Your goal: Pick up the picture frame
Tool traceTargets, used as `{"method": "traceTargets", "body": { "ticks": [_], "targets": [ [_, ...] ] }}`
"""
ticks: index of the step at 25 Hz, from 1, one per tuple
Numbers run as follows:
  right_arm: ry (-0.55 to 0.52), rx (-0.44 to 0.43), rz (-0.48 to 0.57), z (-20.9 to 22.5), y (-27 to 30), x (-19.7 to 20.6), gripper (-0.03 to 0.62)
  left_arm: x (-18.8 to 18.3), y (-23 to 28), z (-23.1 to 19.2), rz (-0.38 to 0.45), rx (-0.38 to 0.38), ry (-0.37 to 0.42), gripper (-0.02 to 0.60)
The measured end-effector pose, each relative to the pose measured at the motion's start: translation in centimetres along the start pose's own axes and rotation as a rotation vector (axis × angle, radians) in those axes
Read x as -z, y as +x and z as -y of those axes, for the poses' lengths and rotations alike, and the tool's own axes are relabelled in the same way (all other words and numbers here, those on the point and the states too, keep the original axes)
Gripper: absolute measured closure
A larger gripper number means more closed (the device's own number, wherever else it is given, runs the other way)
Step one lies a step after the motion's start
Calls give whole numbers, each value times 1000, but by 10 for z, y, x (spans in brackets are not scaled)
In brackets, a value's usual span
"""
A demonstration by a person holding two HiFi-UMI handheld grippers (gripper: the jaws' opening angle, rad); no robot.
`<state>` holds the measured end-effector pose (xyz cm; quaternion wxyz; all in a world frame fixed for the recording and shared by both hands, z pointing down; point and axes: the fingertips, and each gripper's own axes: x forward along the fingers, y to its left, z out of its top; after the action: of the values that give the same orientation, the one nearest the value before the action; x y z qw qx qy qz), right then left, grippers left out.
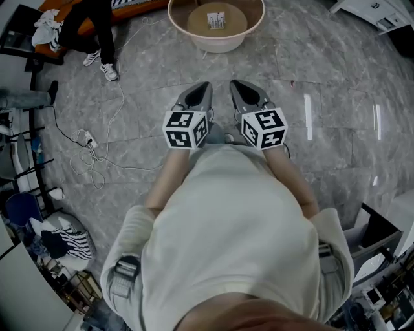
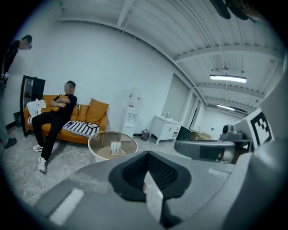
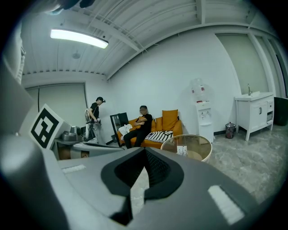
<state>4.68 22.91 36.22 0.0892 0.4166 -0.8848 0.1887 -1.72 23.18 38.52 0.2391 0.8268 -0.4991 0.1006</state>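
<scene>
Count: two grippers, left gripper (image 1: 204,87) and right gripper (image 1: 237,85), with one marker cube apiece, so two cubes, left cube (image 1: 186,129) and right cube (image 1: 264,128). One round bench (image 1: 217,44) carrying one picture frame (image 1: 216,20); one orange sofa (image 2: 96,112), one water dispenser (image 3: 201,114), one white cabinet (image 3: 254,112), one bin (image 3: 230,130), one power strip (image 1: 86,138) on the floor (image 1: 336,77). Three people: the wearer (image 1: 226,226), one seated person (image 2: 57,112), one standing person (image 3: 95,110).
</scene>
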Motion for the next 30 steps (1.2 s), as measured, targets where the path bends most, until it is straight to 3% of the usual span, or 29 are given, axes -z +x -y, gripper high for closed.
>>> {"method": "traceTargets", "body": {
  "ticks": [14,30],
  "targets": [
    [5,13,-50,21,22,8,595,1,29,-16,-24,-1,-48,581],
    [-1,36,-74,88,144,-41,595,-50,131,-100,-92,-1,-68,583]
  ]
}}
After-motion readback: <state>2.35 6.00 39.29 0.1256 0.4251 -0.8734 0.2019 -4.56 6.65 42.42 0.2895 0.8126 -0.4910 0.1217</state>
